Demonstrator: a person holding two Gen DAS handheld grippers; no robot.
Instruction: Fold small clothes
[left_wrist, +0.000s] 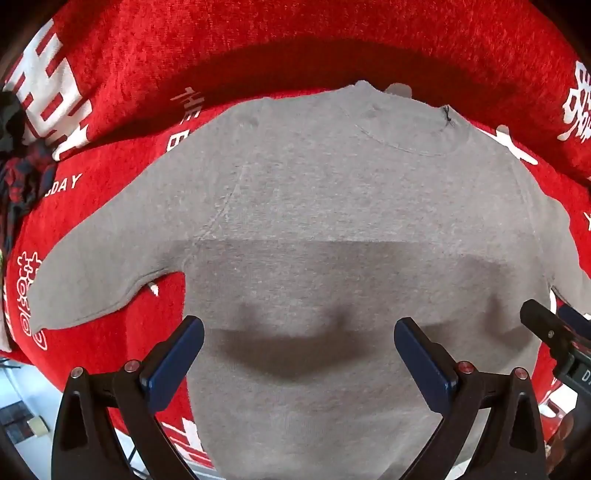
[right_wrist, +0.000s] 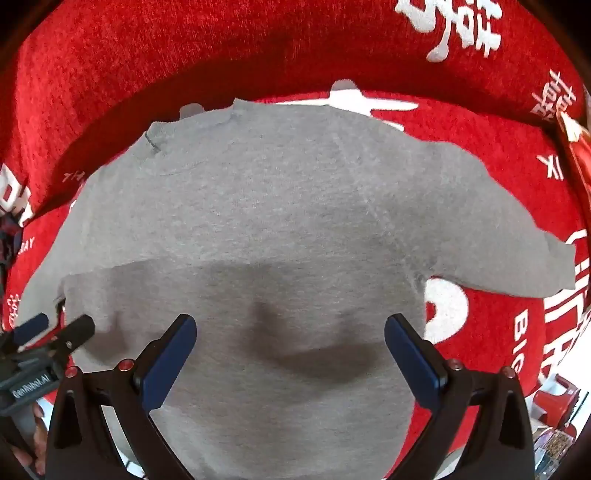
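So the sweatshirt (left_wrist: 325, 221) is spread flat on a printed blanket (left_wrist: 258, 44), neck toward the top of the frame, hem running off the bottom. One sleeve sticks out to the lower left in the left wrist view, the other to the right in the right wrist view. A crumpled patterned cloth (left_wrist: 22, 173) sits on the blanket at the far left edge. The blanket folds up behind the collar.

"GenRobot.AI" on left gripper (right_wrist: 55, 330)
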